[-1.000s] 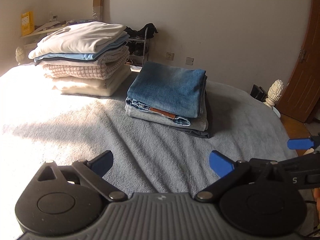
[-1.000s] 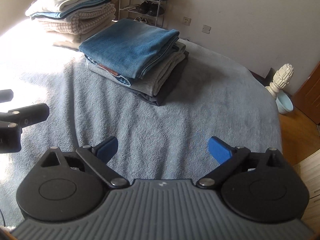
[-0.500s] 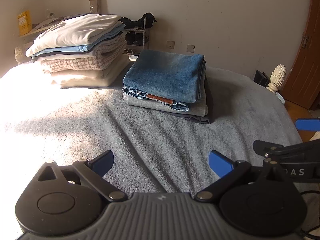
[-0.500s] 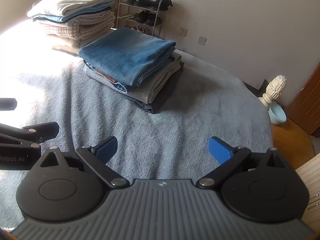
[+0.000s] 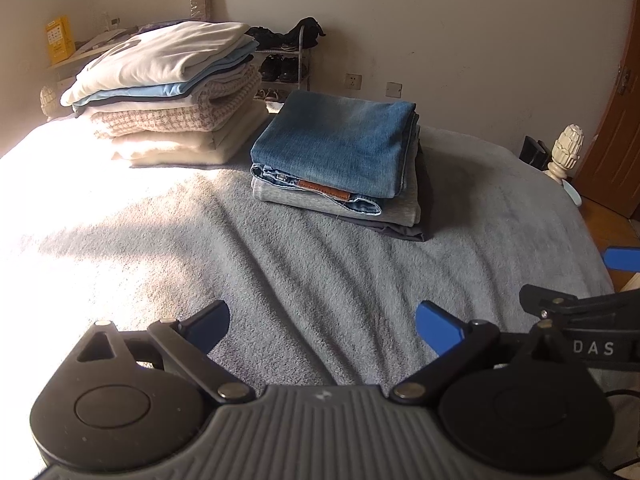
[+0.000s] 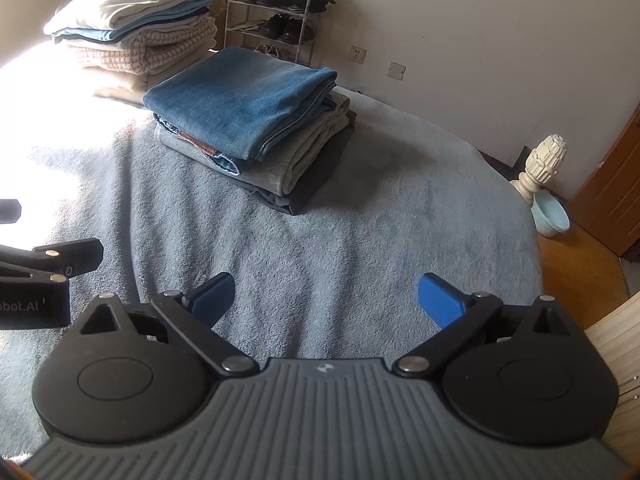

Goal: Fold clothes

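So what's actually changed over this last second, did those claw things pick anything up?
No. Both the left gripper and right gripper stayed open and empty, only drifting a little over the grey blanket. The jeans pile and pale clothes stack lie untouched.

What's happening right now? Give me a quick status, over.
Left hand-held gripper open, empty; right hand-held gripper open, empty. Folded blue denim jeans sit atop the grey-and-dark stack, untouched. Grey fleece blanket between: nothing in the way.
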A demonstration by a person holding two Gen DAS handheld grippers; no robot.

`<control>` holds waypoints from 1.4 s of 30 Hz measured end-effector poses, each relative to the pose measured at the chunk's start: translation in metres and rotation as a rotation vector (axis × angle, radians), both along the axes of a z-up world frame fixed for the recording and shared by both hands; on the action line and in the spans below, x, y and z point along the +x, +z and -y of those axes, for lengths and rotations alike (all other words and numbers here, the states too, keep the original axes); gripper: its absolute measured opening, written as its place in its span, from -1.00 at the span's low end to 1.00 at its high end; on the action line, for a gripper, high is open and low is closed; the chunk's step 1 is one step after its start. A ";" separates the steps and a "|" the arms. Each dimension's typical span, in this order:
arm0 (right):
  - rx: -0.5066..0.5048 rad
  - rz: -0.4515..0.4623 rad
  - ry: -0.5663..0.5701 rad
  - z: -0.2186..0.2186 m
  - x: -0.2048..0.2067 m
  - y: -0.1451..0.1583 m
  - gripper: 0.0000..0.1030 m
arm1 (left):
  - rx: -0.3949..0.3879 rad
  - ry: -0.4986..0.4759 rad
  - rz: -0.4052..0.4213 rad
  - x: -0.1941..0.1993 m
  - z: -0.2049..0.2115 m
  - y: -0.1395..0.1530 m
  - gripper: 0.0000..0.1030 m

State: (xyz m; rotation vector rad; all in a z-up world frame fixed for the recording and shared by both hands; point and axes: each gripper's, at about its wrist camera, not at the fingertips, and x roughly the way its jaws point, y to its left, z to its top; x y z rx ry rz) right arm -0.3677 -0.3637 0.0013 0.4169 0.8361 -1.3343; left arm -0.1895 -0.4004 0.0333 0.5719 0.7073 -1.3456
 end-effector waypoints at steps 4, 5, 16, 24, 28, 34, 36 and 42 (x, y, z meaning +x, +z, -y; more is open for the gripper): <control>0.013 0.009 0.005 0.000 -0.005 -0.002 0.91 | 0.000 -0.007 0.013 -0.006 -0.001 0.003 0.91; 0.012 0.010 0.008 0.000 -0.006 -0.002 0.91 | 0.001 -0.008 0.015 -0.008 -0.001 0.004 0.90; 0.008 0.020 0.022 -0.005 -0.015 -0.001 0.91 | -0.009 -0.016 0.035 -0.020 -0.005 0.012 0.89; 0.006 0.022 0.029 -0.008 -0.017 -0.001 0.91 | -0.015 -0.023 0.048 -0.026 -0.007 0.014 0.89; 0.009 0.021 0.029 -0.008 -0.018 -0.001 0.91 | -0.014 -0.027 0.044 -0.026 -0.007 0.014 0.89; 0.009 0.014 0.035 -0.007 -0.017 -0.001 0.91 | -0.017 -0.018 0.019 -0.023 -0.008 0.014 0.89; 0.012 0.011 0.038 -0.007 -0.017 -0.001 0.91 | -0.017 -0.017 0.018 -0.023 -0.008 0.014 0.89; 0.013 -0.002 0.051 -0.008 -0.014 -0.002 0.91 | 0.000 -0.015 0.003 -0.021 -0.007 0.012 0.89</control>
